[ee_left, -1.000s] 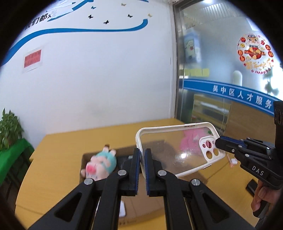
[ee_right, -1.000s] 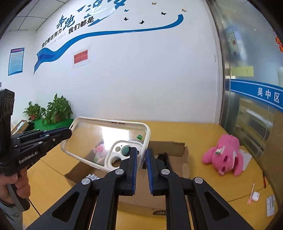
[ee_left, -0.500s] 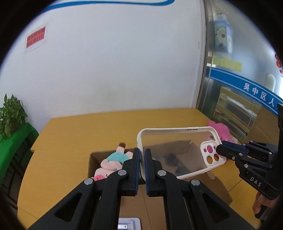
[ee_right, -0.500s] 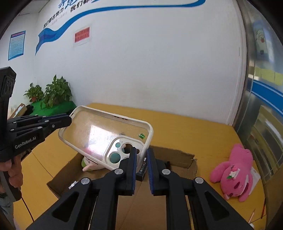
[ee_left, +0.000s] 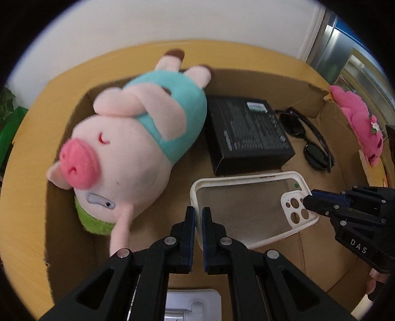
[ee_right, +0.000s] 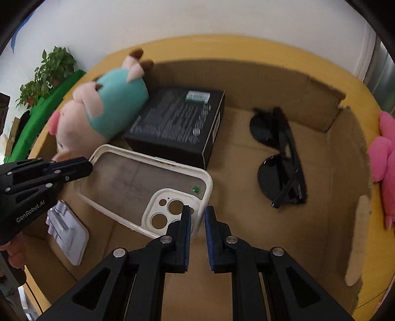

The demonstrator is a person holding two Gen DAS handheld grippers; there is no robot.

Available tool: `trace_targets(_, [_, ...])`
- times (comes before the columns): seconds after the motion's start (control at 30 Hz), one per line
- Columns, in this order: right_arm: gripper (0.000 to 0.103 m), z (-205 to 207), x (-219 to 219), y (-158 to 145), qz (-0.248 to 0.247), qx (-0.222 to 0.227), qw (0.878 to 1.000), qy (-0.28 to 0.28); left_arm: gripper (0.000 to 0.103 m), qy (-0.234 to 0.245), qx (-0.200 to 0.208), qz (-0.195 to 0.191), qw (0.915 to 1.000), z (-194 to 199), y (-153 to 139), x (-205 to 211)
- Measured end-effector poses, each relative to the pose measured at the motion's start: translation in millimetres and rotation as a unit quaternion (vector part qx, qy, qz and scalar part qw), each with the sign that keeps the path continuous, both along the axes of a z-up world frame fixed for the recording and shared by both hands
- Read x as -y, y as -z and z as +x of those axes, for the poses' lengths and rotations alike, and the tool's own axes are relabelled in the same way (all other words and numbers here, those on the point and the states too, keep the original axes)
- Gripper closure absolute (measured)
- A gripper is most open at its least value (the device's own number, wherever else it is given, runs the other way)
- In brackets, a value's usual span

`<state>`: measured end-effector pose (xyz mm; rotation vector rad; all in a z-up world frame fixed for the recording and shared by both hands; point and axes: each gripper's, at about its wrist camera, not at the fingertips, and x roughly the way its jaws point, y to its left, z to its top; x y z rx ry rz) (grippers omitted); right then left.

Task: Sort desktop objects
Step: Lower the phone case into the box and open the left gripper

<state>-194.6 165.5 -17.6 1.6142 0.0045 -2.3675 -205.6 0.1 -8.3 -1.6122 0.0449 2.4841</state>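
A plain white wall [ee_right: 197, 19] filled the top of both frames, evenly lit. Below it curved the yellow wooden bench [ee_right: 246, 47]. At the upper left of the right view stood a leafy potted plant [ee_right: 49, 71] over a green surface [ee_right: 49, 103]. A metal-framed glass partition [ee_left: 345, 47] closed the upper right of the left view.

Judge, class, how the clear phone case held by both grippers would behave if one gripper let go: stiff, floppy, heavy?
The phone case looks like a thin transparent shell with a white rim, so probably light. It spans flat between the left gripper and right gripper without sagging, suggesting fair stiffness. Its glossy surface may slip.
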Motion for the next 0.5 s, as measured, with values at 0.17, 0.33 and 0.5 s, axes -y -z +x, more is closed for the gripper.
trace_targets(0.17, [0.085, -15.6, -4.2, 10.9, -0.001, 0.048, 0.999, 0.013, 0.098, 0.005, 0.026, -0.015, 0.9995, 0.0, 12.7, -4.0])
trace_targets(0.33, [0.035, -1.4, -2.5, -0.1, 0.014, 0.012, 1.0, 0.002, 0.098, -0.013, 0.023, 0.004, 0.9996, 11.3, -3.5, 3.4])
trace_targets(0.5, [0.002, 77.3, -18.4, -74.5, -0.002, -0.166, 0.986, 0.02, 0.022, -0.008, -0.254, 0.016, 0.9669, 116.6, -103.5, 15.2])
